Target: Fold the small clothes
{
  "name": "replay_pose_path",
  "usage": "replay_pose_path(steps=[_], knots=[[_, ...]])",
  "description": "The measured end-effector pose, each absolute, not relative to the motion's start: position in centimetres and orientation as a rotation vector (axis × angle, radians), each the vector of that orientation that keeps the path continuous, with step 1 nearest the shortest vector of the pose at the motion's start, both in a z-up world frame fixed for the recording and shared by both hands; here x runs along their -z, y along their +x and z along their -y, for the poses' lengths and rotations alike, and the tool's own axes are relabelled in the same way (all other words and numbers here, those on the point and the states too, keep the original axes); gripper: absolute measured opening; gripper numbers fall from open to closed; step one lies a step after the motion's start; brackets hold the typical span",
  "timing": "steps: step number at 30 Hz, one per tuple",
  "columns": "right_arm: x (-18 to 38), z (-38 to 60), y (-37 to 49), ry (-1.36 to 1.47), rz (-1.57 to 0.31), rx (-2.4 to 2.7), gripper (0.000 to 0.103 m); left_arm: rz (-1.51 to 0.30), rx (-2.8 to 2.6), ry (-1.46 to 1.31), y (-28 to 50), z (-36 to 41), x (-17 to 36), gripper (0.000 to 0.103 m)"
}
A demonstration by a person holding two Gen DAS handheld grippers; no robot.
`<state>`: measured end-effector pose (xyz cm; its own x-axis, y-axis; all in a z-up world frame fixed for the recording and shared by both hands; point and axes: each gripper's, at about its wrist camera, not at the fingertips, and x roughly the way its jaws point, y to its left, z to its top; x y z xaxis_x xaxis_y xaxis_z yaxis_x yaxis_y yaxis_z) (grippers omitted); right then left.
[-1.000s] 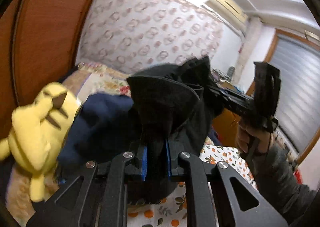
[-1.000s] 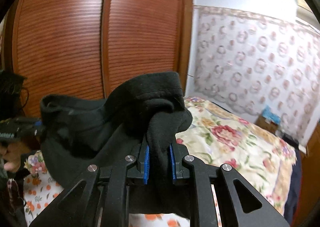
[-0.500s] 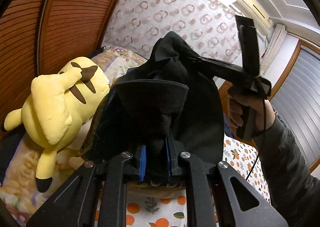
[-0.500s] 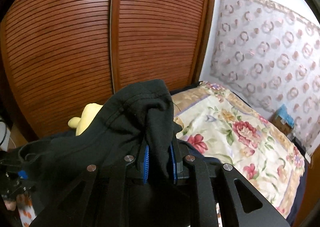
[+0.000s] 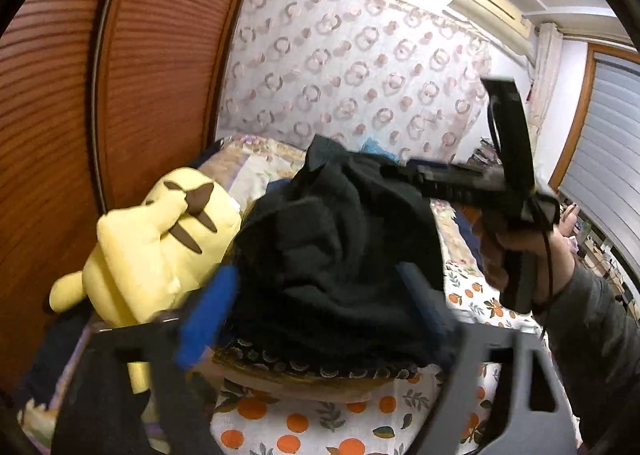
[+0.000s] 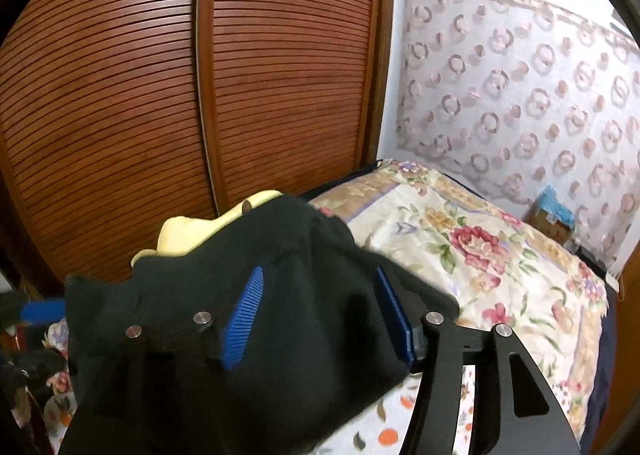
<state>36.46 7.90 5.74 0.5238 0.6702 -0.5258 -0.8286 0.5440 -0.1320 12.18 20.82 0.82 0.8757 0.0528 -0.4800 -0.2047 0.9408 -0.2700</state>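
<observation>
Both pairs of jaws had just swung wide from their earlier pinch, and the black garment [image 5: 340, 255] had dropped into a rumpled heap at frame centre, lying loose between the left gripper [image 5: 320, 303] and the right gripper [image 6: 320, 315], beside a yellow plush toy [image 5: 160, 239].

garment [image 5: 340, 255] heaped on bed [image 6: 500, 255] — plush toy [image 5: 160, 239] left, wardrobe [image 6: 200, 95] behind

Home bedroom: floral bed [image 6: 480, 255], louvred wardrobe [image 6: 160, 95].
</observation>
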Motion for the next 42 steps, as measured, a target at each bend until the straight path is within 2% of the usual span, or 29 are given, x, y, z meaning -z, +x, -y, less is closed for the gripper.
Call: replay_pose_path(steps=[6, 28, 42], knots=[[-6.1, -4.0, 31.5, -0.355, -0.448, -0.897, 0.062, -0.501, -0.157, -0.241, 11.7, -19.3, -1.5, 0.091], [-5.8, 9.5, 14.8, -0.205, -0.393, -0.68, 0.078, -0.485, 0.014, -0.113, 9.1, -10.2, -1.8, 0.091], [-8.2, 14.5, 4.8, -0.099, -0.315, -0.433, 0.08, -0.422, 0.061, -0.062, 7.9, -4.2, -5.2, 0.091]])
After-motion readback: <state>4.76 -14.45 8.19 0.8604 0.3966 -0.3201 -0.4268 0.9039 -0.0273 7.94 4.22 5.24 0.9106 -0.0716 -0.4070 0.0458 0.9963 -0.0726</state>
